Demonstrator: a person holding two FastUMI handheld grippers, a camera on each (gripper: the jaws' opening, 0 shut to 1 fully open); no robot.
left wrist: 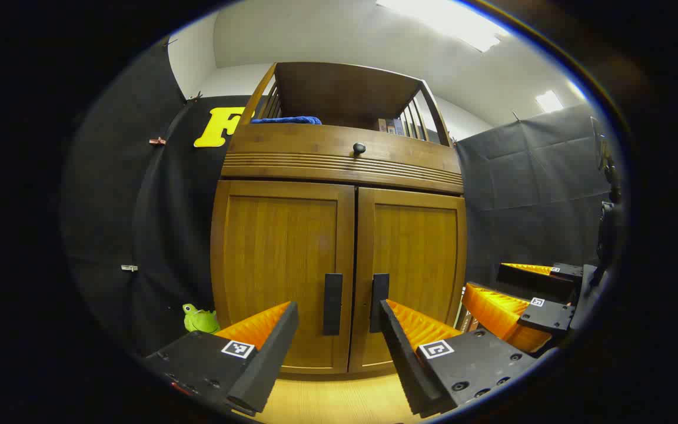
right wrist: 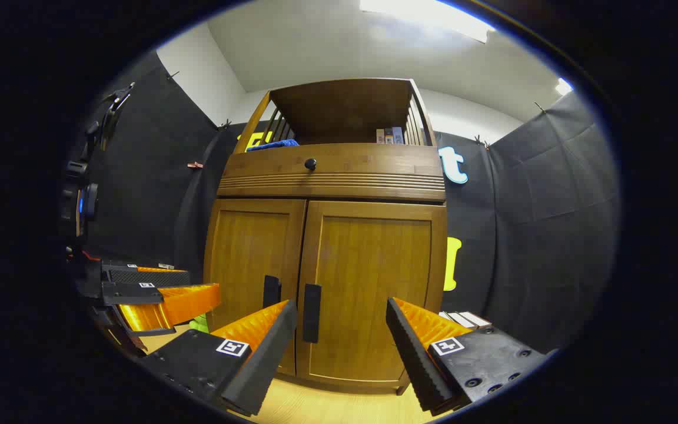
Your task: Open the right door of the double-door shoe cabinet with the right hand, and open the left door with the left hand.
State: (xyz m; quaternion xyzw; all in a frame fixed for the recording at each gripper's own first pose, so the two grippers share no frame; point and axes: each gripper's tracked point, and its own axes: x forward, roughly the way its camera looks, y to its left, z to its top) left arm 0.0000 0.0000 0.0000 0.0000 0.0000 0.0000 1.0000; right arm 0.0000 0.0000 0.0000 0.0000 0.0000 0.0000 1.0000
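Shoe cabinet [left wrist: 345,235]: double-door unit in warm brown wood, standing upright on a pale wood floor against the booth wall. Left door [left wrist: 283,271] and right door [left wrist: 415,265] both shut, panelled, meeting at the centre. Left handle [left wrist: 332,304] and right handle [left wrist: 379,301]: black vertical bars, side by side along the centre seam.

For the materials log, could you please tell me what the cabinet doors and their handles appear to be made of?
Cabinet doors: apparently wood or wood veneer, warm brown with a satin sheen; vertical grain shows. Handles: matte black flat bars, possibly metal or plastic; the look leaves it open.
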